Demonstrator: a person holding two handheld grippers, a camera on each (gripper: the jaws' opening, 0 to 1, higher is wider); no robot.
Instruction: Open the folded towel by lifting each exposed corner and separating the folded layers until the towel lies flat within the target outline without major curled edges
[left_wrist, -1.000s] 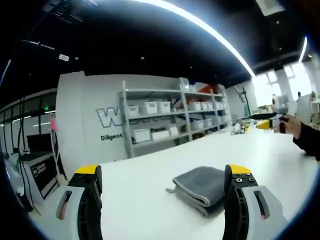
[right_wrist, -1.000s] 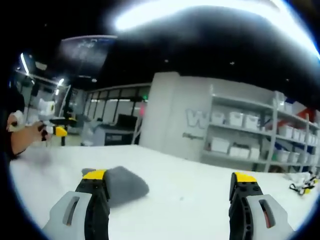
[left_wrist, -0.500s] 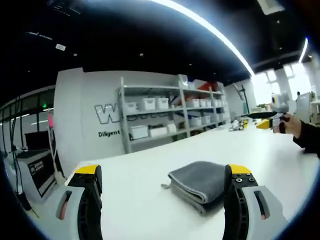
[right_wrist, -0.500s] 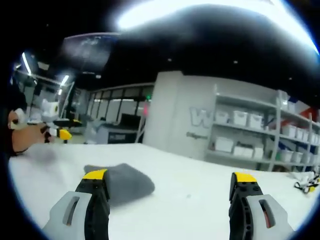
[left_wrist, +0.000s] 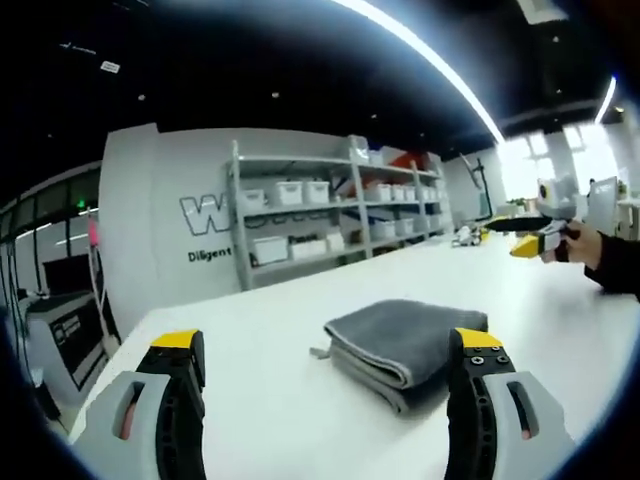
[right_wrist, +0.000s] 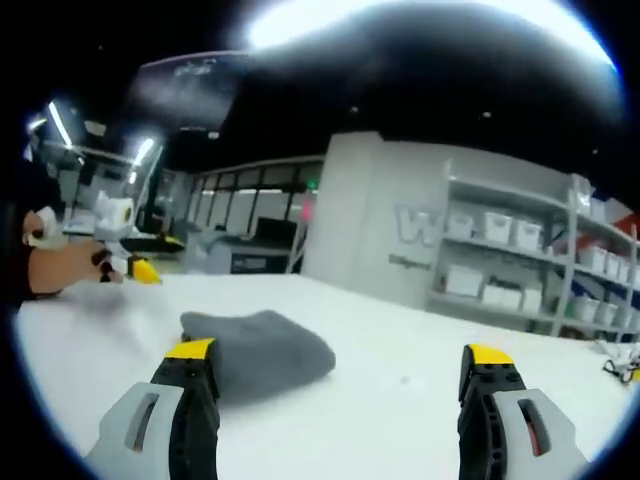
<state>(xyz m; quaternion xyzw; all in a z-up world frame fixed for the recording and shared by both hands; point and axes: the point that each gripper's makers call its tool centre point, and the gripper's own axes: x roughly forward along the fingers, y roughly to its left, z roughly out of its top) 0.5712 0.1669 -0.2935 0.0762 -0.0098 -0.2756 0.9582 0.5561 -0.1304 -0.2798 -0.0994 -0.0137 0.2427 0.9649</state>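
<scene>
Left gripper (left_wrist: 325, 345): jaws spread wide, yellow-tipped, nothing between them, held low over the white tabletop (left_wrist: 260, 400).
Right gripper (right_wrist: 338, 352): same story, jaws parted and gripping nothing, riding just above the tabletop; in the left gripper view it shows far off to the right of the jaws, held in a person's hand (left_wrist: 583, 243) with a dark sleeve.
Folded grey terry towel (left_wrist: 400, 345): in the left gripper view it lies flat on the table just beyond the jaws, tucked against the inner side of the right jaw, which covers its near right corner; stacked layers show along its left and front edges, with a small tab poking out at the left corner. In the right gripper view the towel (right_wrist: 260, 352) sits right behind the left jaw tip, reaching partway into the gap, the rest of the gap bare table.
Other hand: in the right gripper view, the left gripper appears off past the left jaw, held in a hand (right_wrist: 65, 268) beyond the towel.
Background: grey metal shelving with white bins (left_wrist: 320, 215) against a pale wall with dark lettering, well beyond the table's far edge.
</scene>
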